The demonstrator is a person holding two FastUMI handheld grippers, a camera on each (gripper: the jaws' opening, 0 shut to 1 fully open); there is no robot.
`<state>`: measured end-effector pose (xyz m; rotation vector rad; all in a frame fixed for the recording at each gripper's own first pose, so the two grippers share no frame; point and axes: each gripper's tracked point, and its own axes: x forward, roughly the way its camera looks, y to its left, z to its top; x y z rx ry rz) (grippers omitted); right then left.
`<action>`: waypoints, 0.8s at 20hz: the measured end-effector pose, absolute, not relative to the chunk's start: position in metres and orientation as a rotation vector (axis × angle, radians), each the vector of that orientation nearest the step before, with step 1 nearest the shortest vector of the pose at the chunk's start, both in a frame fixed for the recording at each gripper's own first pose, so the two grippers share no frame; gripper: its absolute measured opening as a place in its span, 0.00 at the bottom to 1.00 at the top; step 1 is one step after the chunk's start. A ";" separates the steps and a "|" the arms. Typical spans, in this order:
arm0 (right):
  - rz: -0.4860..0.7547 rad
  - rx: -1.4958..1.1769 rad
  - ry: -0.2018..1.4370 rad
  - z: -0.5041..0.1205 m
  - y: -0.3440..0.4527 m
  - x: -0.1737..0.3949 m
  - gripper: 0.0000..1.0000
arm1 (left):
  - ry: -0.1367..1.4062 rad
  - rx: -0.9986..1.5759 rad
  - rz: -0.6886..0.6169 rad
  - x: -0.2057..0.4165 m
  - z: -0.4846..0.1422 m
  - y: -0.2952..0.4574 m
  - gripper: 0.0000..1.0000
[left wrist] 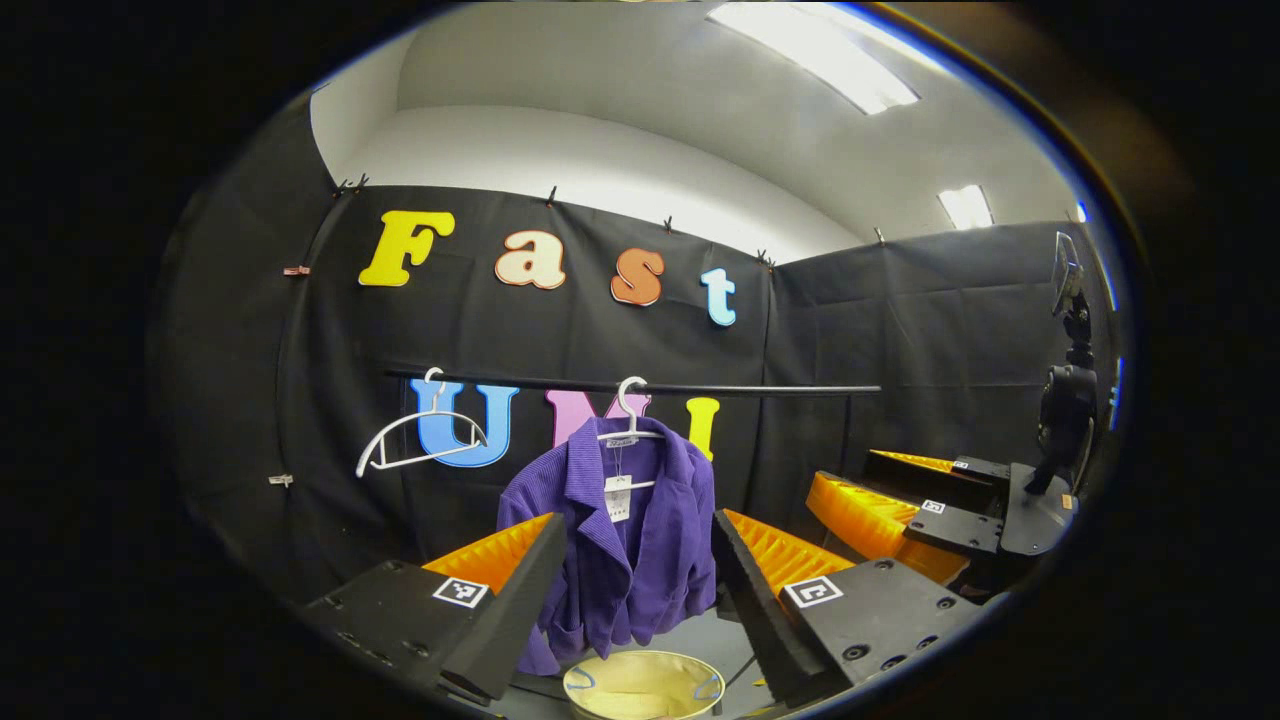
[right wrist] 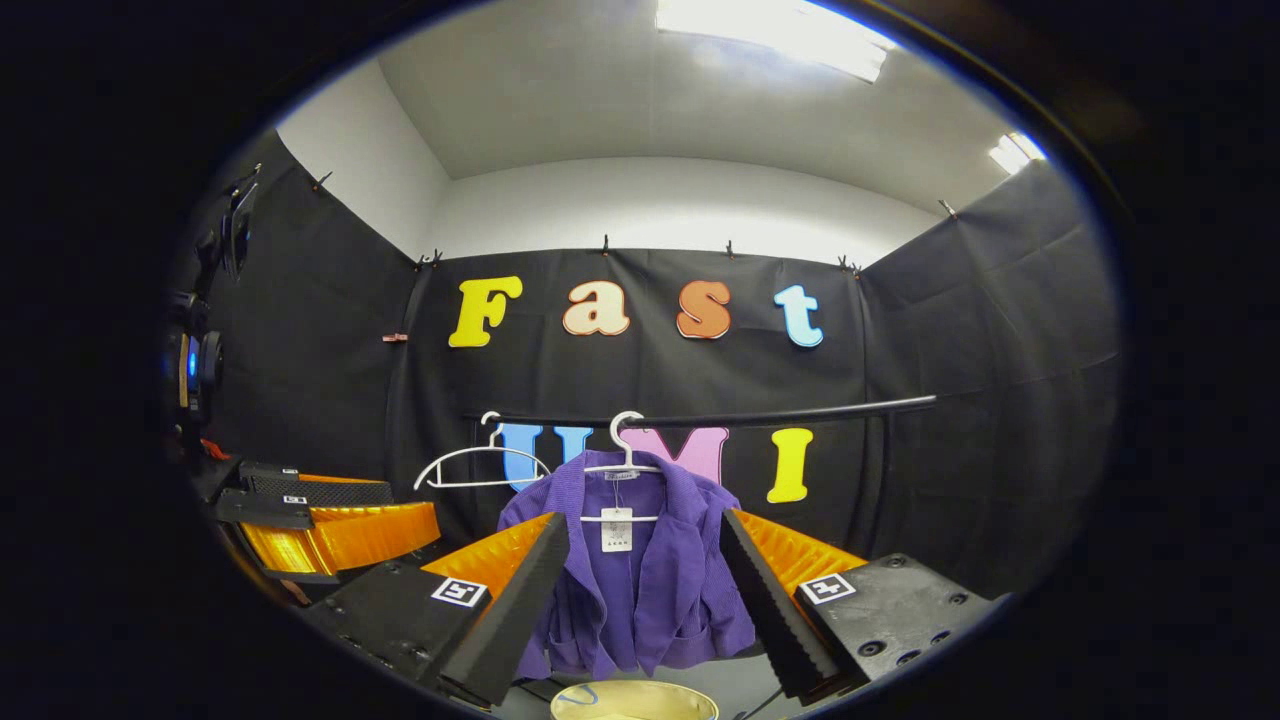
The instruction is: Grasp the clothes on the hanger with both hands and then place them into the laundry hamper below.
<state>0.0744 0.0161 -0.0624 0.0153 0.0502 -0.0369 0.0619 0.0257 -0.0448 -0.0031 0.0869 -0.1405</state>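
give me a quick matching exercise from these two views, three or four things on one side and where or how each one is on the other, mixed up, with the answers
Things:
1. purple jacket
2. empty white hanger
3. laundry hamper
4. left gripper

States:
A. on the floor under the jacket, mouth open
B. hangs bare on the rail, left of the jacket
C. open, short of the jacket, holding nothing
D. on a white hanger on the rail, tag at the collar

Pairs: 1-D, 2-B, 3-A, 4-C
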 end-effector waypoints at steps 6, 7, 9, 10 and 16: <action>0.037 0.037 0.036 -0.093 -0.019 0.154 0.97 | 0.051 -0.003 -0.051 0.146 -0.063 0.020 0.92; 0.046 0.040 0.040 -0.100 -0.024 0.164 0.97 | 0.049 0.005 -0.029 0.159 -0.067 0.020 0.92; 0.075 0.060 0.059 -0.119 -0.033 0.187 0.97 | 0.053 0.013 -0.001 0.180 -0.079 0.016 0.92; 0.087 0.068 0.073 -0.130 -0.035 0.196 0.97 | 0.053 0.014 0.016 0.190 -0.085 0.015 0.92; 0.149 0.129 0.138 -0.185 -0.052 0.250 0.98 | 0.069 0.000 0.124 0.232 -0.114 0.023 0.92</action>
